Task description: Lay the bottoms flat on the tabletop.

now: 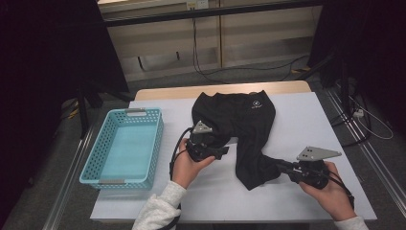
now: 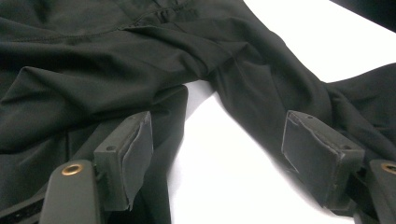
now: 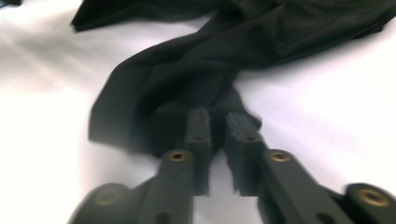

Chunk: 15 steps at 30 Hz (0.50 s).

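Note:
A black garment (image 1: 234, 120) lies spread on the white table cover (image 1: 306, 120), with one leg trailing toward the near right. My left gripper (image 1: 223, 147) sits at the garment's near left edge, its jaws wide open. In the left gripper view (image 2: 224, 140), bare white cover shows between the pads and dark cloth (image 2: 116, 56) lies under and beyond them. My right gripper (image 1: 279, 166) points at the end of the trailing leg. In the right gripper view (image 3: 218, 126), its pads stand a narrow gap apart, with the cloth's end (image 3: 187, 74) right at the tips.
A light blue perforated basket (image 1: 157, 139) with nothing in it stands at the left of the table. White cover lies bare along the near edge and at the far right. Cables run over the floor behind the table.

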{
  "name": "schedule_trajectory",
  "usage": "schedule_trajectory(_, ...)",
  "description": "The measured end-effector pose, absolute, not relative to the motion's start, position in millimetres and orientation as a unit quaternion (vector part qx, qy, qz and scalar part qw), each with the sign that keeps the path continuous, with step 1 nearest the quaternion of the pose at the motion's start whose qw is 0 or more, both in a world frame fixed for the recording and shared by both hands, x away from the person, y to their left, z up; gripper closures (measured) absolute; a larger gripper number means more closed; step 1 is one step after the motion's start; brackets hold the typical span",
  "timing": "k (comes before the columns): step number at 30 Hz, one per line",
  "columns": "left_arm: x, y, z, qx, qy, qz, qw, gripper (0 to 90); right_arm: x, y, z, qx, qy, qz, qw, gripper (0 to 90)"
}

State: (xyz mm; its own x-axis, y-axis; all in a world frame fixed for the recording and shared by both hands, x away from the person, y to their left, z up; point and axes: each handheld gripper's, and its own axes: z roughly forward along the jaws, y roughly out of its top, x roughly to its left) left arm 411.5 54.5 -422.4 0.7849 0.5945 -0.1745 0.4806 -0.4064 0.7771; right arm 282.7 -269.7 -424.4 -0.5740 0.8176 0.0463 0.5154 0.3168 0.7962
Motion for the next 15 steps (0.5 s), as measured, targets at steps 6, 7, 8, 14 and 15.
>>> schedule_trajectory(6,412,56,-425,0.837,0.324,0.064,0.436,24.5,315,-275,-424,0.457,0.764,0.410,0.199,54.1)
schedule_trajectory(7,412,56,-426,0.836,0.324,0.064,0.438,24.4,319,-273,-427,0.459,0.767,0.404,0.197,54.2)
schedule_trajectory(8,411,56,-426,0.835,0.326,0.064,0.439,24.4,325,-270,-431,0.460,0.771,0.396,0.193,54.9)
schedule_trajectory(14,411,58,-427,0.835,0.328,0.066,0.438,24.1,353,-247,-455,0.449,0.805,0.350,0.169,60.4)
schedule_trajectory(15,411,58,-427,0.834,0.329,0.066,0.439,24.0,355,-244,-457,0.444,0.810,0.344,0.170,62.6)
